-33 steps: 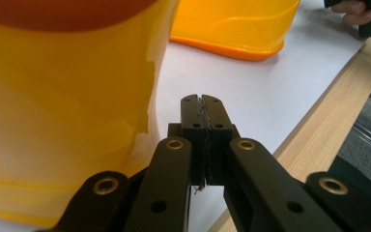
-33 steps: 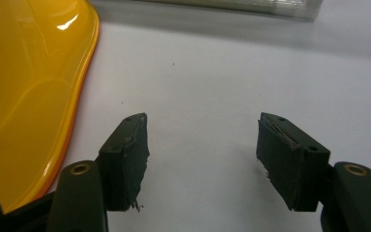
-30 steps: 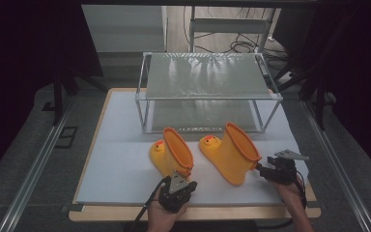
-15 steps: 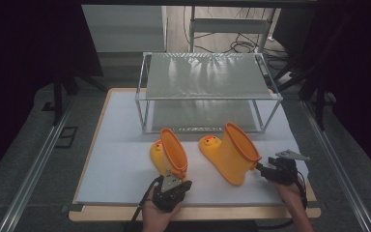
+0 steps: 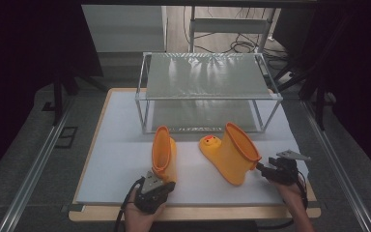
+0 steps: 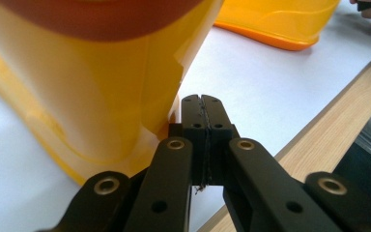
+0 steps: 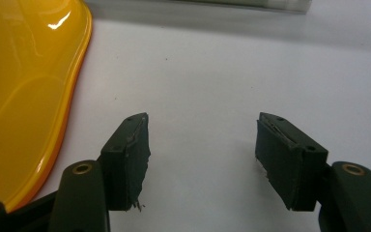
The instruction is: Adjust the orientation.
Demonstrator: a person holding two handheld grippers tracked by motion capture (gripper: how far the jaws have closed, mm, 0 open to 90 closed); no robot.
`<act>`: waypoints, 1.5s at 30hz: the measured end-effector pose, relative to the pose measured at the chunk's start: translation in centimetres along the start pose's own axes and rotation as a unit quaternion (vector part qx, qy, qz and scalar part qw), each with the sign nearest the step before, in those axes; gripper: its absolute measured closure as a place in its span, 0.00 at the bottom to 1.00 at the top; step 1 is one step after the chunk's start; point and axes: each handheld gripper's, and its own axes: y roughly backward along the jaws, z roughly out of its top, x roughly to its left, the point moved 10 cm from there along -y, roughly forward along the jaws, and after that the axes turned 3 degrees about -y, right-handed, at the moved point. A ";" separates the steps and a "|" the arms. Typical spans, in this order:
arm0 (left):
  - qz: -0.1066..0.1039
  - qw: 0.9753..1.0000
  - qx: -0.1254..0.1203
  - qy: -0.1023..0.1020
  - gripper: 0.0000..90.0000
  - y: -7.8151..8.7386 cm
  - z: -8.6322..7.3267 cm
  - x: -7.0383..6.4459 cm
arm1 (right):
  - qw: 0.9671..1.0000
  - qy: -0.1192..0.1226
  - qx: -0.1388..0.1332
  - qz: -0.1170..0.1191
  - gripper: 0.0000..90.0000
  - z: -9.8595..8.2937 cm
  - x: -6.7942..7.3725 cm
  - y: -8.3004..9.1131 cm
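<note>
On the white mat (image 5: 121,145) covering the table, two yellow rubber boots sit in front of a wire-framed rack (image 5: 207,92) with a mesh top, which stands toward 12 o'clock. From the high view, the left boot (image 5: 164,152) stands upright near the mat's centre-left, its orange-lined opening facing up. The right boot (image 5: 232,152) lies tilted at about 3 o'clock from it, its duck-face toe pointing toward 10 o'clock.

The left gripper (image 5: 155,186) sits at 6 o'clock of the left boot, held by a hand (image 5: 140,217) at the mat's near edge. The high view cannot show its jaws; the left gripper view does: the left gripper (image 6: 204,111) has both pads pressed flat together with nothing between them, lying just beside the boot's yellow wall (image 6: 92,96), touching or nearly so. That view also shows the wooden table edge (image 6: 328,130).

The right gripper (image 5: 265,170) rests at 4 o'clock of the right boot, close to its sole. In the right gripper view, the right gripper (image 7: 203,145) has its jaws spread wide over bare mat, empty, the boot's glossy side (image 7: 24,87) at 9 o'clock.
</note>
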 end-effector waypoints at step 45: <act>0.045 0.996 0.009 0.080 0.58 5.0 0.7 13.2 | 1.000 -0.001 0.000 0.023 0.46 0.1 0.1 0.2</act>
